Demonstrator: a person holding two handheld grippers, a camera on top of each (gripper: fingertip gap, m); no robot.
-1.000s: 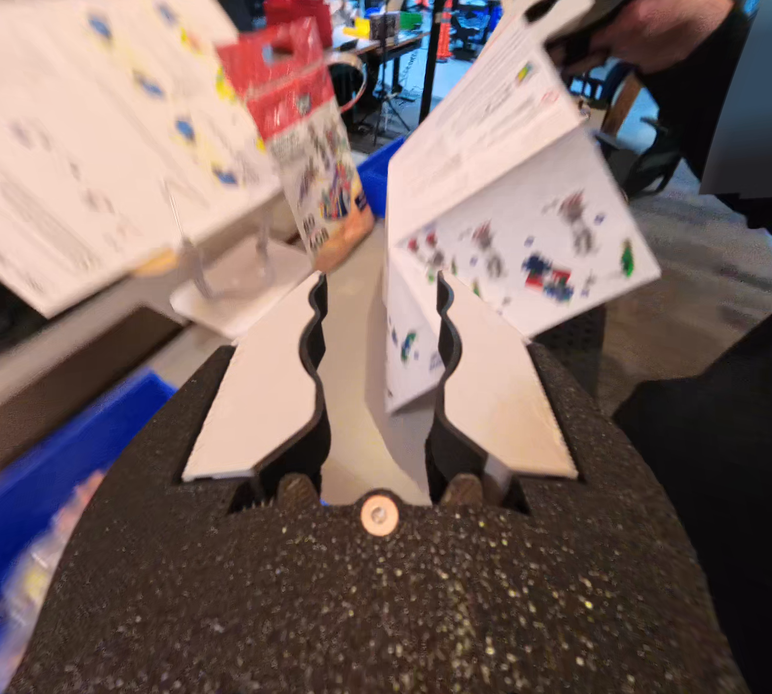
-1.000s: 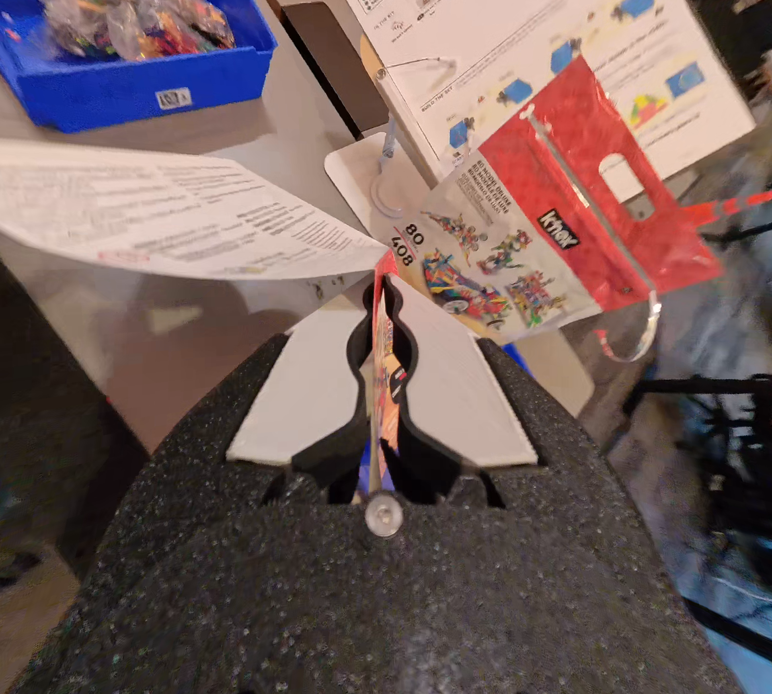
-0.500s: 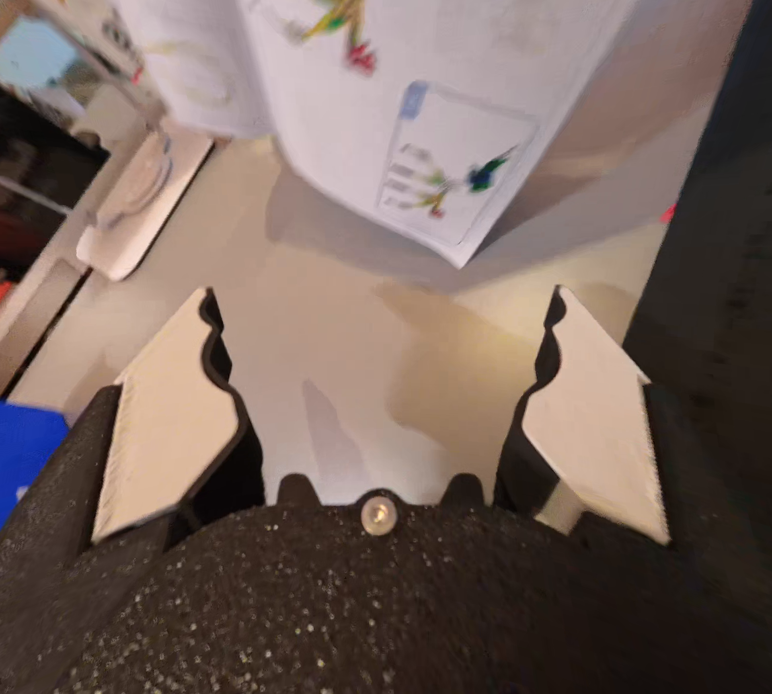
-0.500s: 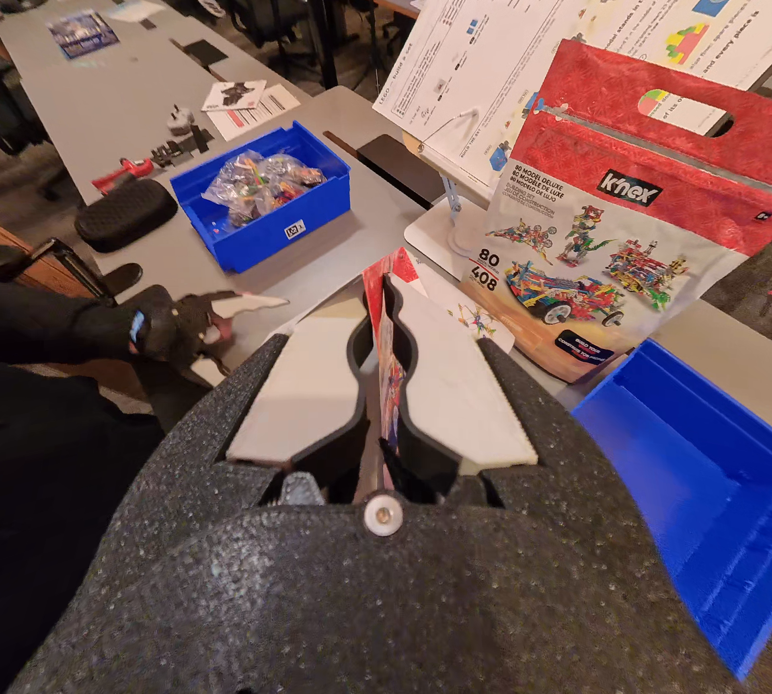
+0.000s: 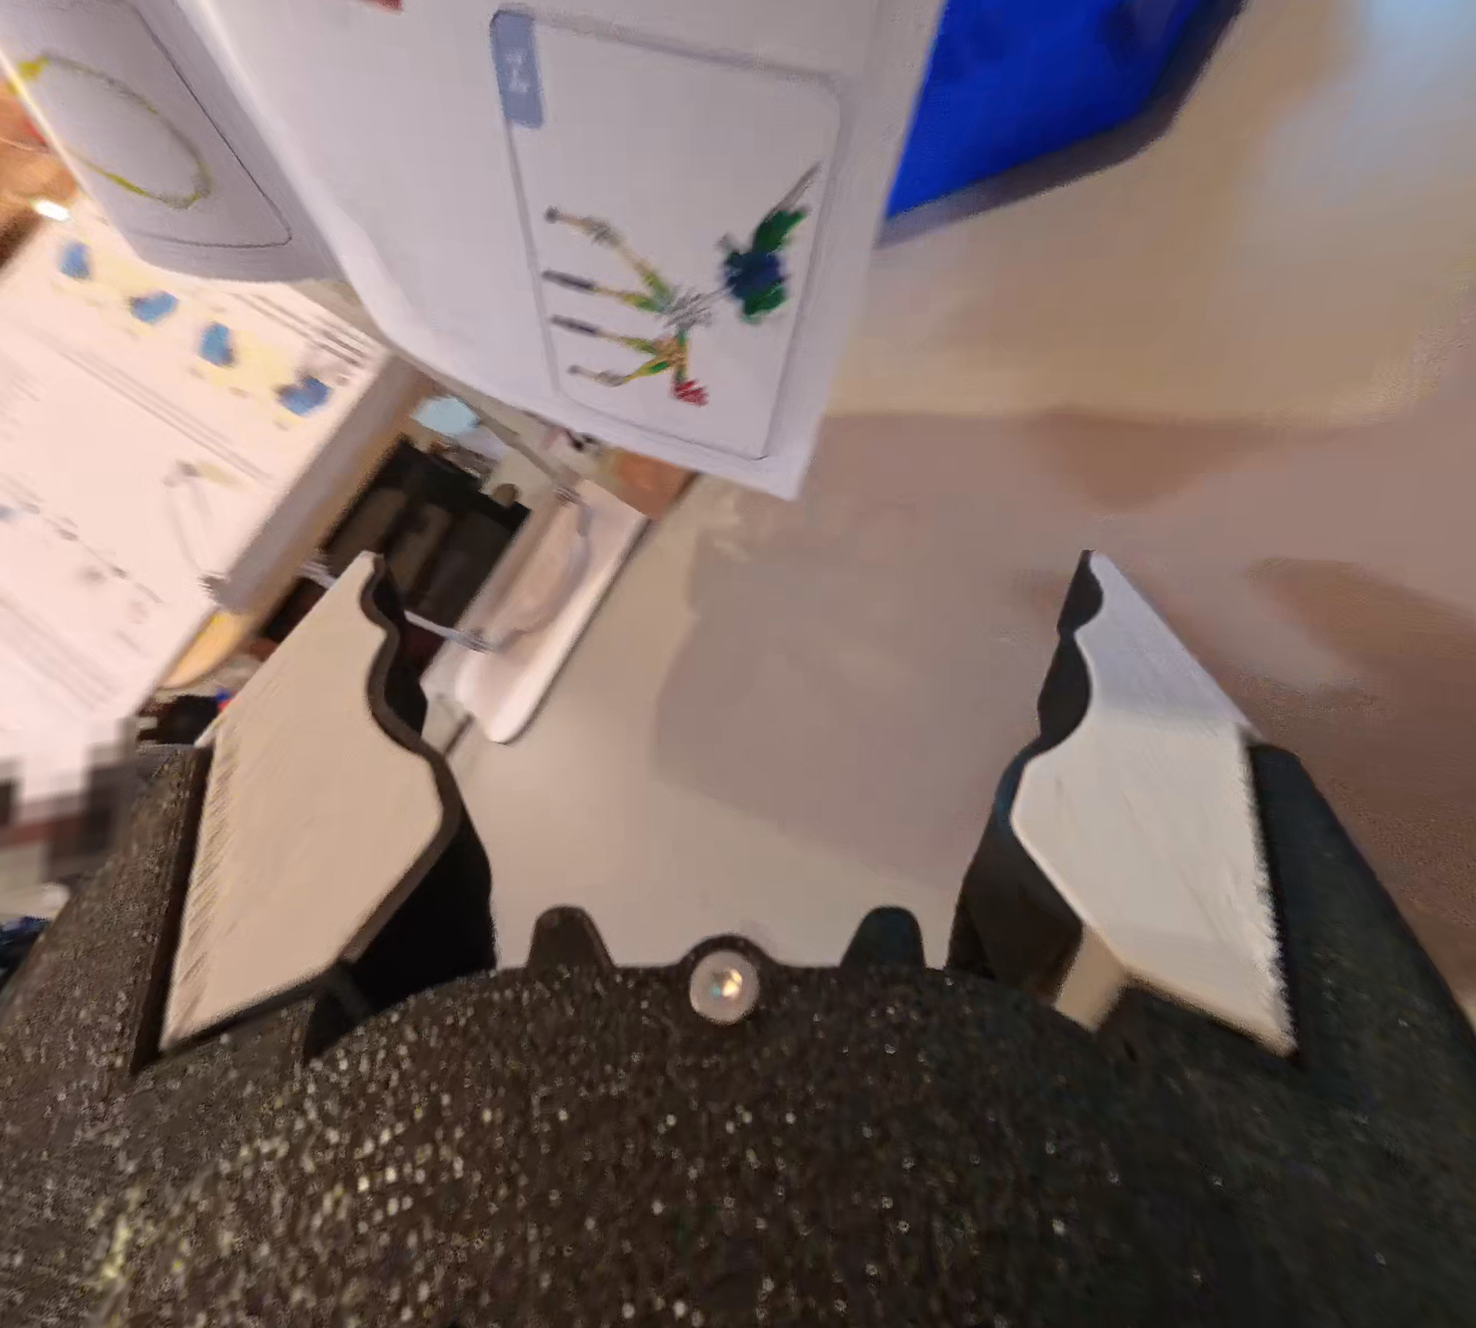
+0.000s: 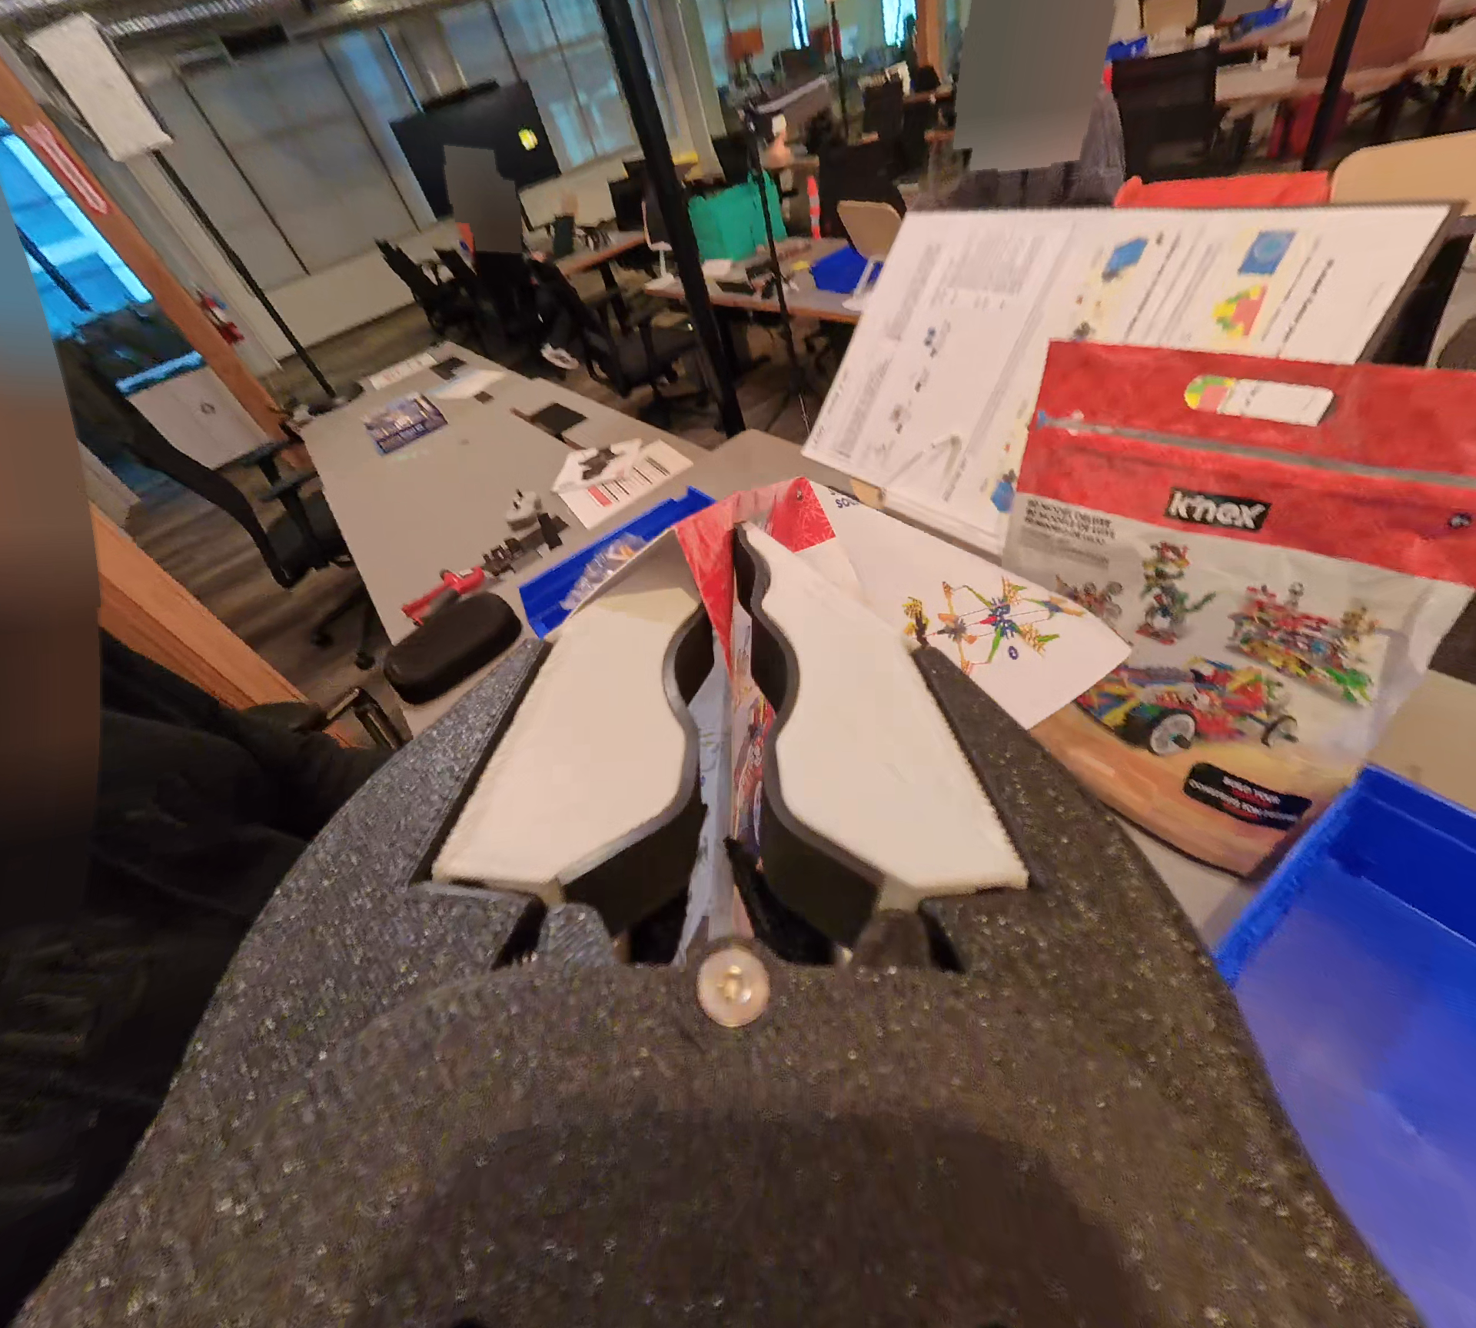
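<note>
My right gripper is shut on a folded instruction booklet with a red cover; its white pages with colourful model drawings fan out to the right. In the left wrist view the same booklet hangs above the grey table, just ahead of my left gripper. My left gripper is wide open and empty, its fingers low over the table, apart from the booklet.
A red and clear toy bag leans on a white instruction sheet on a stand, also in the left wrist view. A blue bin sits right, another behind the booklet. A black case lies left. My right fingertips sit around 40 cm from my left ones.
My left gripper let go of the booklet, opened wide and dropped low over the table. My right gripper, still shut on the booklet, swung up to face the room.
</note>
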